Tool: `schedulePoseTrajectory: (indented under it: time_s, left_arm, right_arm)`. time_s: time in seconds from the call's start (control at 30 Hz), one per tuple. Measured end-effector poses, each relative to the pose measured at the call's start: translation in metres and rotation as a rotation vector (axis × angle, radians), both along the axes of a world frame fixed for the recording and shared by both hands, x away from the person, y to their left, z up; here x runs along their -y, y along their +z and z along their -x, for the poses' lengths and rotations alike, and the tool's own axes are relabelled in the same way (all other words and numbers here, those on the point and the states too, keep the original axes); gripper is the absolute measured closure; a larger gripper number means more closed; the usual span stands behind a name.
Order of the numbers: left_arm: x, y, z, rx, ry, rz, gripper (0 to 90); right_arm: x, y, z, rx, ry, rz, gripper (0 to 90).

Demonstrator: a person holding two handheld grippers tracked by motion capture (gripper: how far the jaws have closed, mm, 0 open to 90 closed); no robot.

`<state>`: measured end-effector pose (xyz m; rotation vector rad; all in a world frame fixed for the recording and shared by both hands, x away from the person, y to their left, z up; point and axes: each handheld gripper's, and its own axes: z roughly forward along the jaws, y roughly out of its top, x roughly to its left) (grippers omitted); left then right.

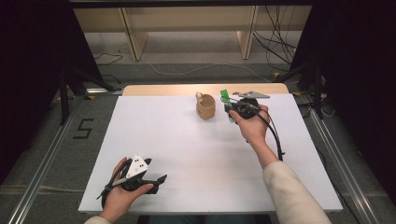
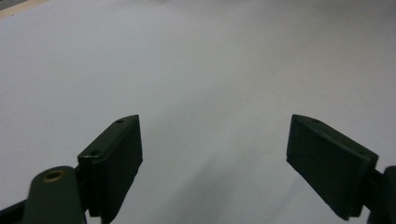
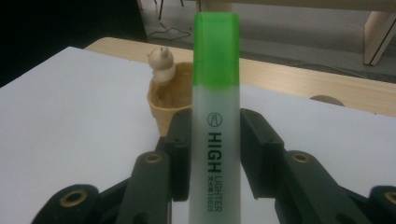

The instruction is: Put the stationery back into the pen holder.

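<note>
The right hand-held gripper (image 3: 215, 154) is clamped on a green highlighter pen with a translucent white plastic barrel and a bright green cap (image 3: 215, 121). Its two black jaws press the barrel from either side, about halfway down the printed lettering. The pen stands upright between them, cap end up and well clear of the jaw tips. In the high view the same right hand-held gripper (image 1: 232, 107) sits toward the far side of the white tabletop (image 1: 196, 154), with the pen's green cap (image 1: 224, 95) poking up just above it.

Just beyond the right hand-held gripper's jaws, and a little to the left of the pen as that gripper's camera sees it, stands a small tan wooden cup with a tiny pale animal figure perched on its rim (image 3: 163, 100). The cup rests on the tabletop, near the pen but apart from it. From above, the cup (image 1: 205, 106) lies just beside this gripper, on the side facing the other hand.

The left hand-held gripper (image 2: 215, 154) has its jaws spread wide with nothing between them, bare white tabletop (image 2: 210, 70) showing in the gap. In the high view it (image 1: 156, 183) rests low at the near edge of the tabletop, well apart from the pen and the cup.
</note>
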<state>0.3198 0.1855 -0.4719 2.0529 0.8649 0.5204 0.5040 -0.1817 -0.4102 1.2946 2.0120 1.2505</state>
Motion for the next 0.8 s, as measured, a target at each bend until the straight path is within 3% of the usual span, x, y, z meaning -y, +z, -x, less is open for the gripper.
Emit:
schedulePoseTrajectory:
  time_s: [0.8]
  left_arm:
    - [0.001, 0.0, 0.0, 0.002, -0.001, 0.002, 18.3]
  right_arm:
    - [-0.017, 0.001, -0.01, 0.007, 0.012, -0.001, 66.7]
